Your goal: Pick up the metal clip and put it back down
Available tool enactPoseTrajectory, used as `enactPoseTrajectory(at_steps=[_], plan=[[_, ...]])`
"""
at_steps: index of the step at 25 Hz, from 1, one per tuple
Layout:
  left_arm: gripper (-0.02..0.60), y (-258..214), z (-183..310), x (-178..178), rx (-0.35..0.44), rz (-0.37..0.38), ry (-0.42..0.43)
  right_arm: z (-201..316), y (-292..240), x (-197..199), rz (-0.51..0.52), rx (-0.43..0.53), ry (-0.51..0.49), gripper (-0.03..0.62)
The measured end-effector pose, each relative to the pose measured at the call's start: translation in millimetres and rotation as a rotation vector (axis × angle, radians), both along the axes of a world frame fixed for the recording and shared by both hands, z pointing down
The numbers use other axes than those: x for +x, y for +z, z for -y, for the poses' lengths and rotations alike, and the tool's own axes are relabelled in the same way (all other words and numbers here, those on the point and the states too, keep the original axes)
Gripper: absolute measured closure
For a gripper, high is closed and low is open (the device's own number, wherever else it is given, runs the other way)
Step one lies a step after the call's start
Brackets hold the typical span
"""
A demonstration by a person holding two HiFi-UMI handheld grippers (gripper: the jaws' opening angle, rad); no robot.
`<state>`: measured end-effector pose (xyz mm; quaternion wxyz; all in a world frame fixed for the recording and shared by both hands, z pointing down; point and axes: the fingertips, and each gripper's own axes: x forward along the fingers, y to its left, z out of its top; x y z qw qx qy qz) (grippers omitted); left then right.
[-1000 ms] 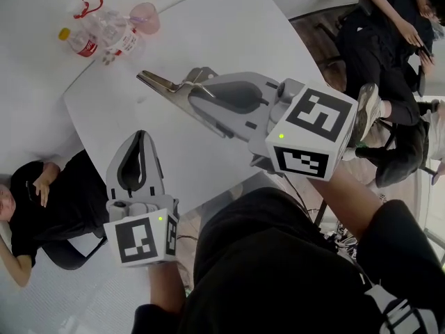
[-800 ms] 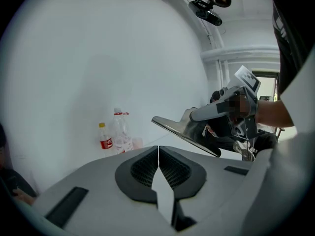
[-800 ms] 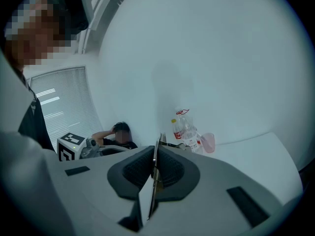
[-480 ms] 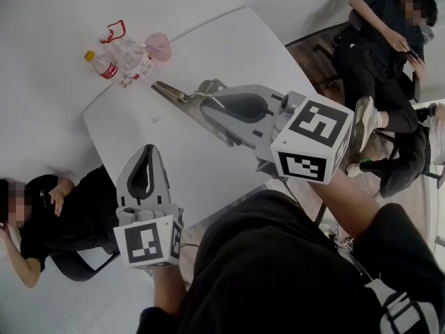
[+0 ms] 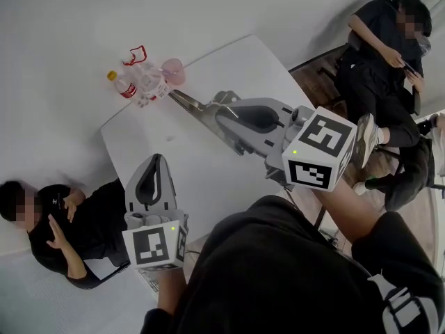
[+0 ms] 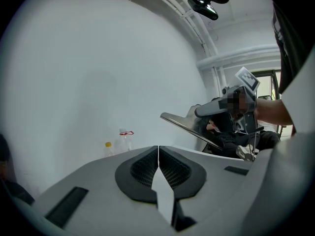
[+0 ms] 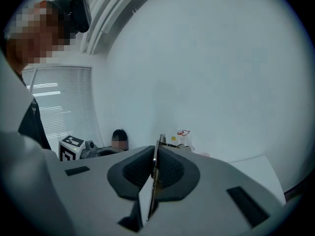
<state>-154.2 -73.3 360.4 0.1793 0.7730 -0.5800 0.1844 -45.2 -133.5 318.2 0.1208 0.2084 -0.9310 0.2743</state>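
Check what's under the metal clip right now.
Only bare white table shows below the metal clip, held aloft by the right gripper. The patch it hides can't be checked.

White table (image 5: 240,65), far corner: plastic bottle with yellow cap and red label (image 5: 122,85), clear bottle with red cap ring (image 5: 147,76) just beside it, pink cup (image 5: 172,69) next to those. Person in black (image 5: 76,225) sits low at the table's left; second person in black (image 5: 386,54) sits right. Window blinds (image 7: 59,107) behind.
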Motion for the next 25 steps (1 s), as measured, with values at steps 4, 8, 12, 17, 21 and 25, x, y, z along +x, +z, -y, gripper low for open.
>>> enactPoseTrajectory(at_steps=[4,8,12,17,21,25], plan=[[0.558,-5,2,-6,0.012,-0.006,-0.007,1,-4,1,0.004,0.006,0.008,0.565],[0.558,-10,0,-11,0.032,-0.017,-0.009,-2,-9,0,0.014,0.019,0.025,0.563],[0.558,-14,5,-16,0.056,-0.022,-0.021,-1,-13,0,0.028,0.038,0.041,0.563],[0.558,-20,8,-14,0.052,-0.019,-0.022,0,-18,5,0.041,0.029,0.047,0.563],[0.558,-19,9,-22,0.06,-0.016,-0.03,0,-16,2,0.044,0.03,0.054,0.563],[0.558,-20,5,-27,0.06,-0.018,-0.037,-2,-18,0,0.046,0.034,0.056,0.565]])
